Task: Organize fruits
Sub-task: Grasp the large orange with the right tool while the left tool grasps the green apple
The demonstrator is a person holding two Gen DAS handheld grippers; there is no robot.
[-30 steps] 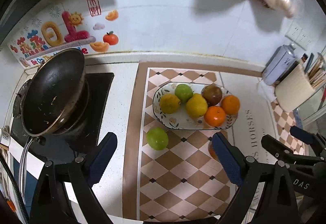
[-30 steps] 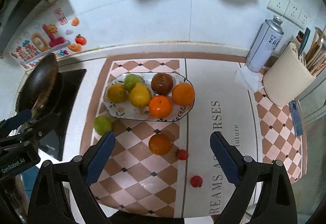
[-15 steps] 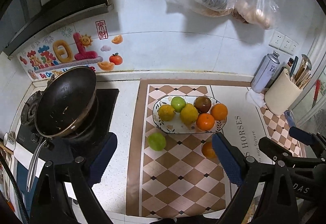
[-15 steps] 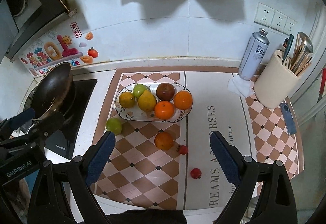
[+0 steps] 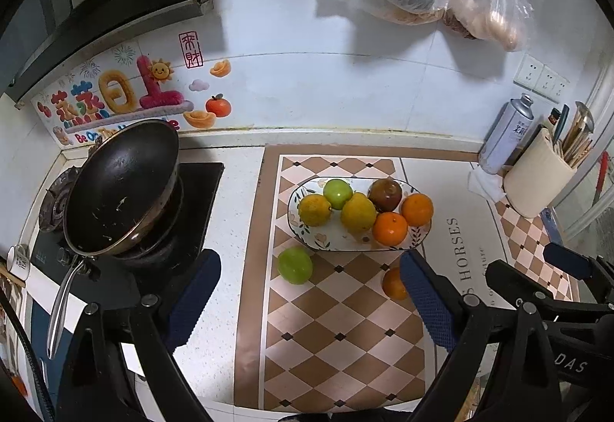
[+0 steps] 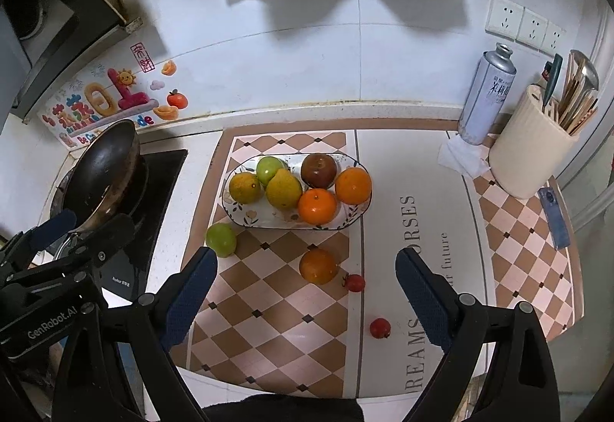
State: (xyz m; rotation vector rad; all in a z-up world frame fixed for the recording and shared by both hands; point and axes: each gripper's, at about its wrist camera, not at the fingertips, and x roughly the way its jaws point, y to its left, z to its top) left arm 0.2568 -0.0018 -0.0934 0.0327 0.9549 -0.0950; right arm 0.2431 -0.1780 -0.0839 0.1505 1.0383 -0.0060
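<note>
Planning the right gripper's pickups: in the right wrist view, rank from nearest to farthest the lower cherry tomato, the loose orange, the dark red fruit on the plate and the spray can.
1. Lower cherry tomato, between the jaws, on the mat.
2. Loose orange, below the plate.
3. Dark red fruit, at the plate's back.
4. Spray can, far right by the wall.

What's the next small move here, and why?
Probably lower the open right claw onto the loose orange on the checkered mat. It lies nearest between that claw's fingers, outside the oval patterned dish, and nothing is held yet.
</note>
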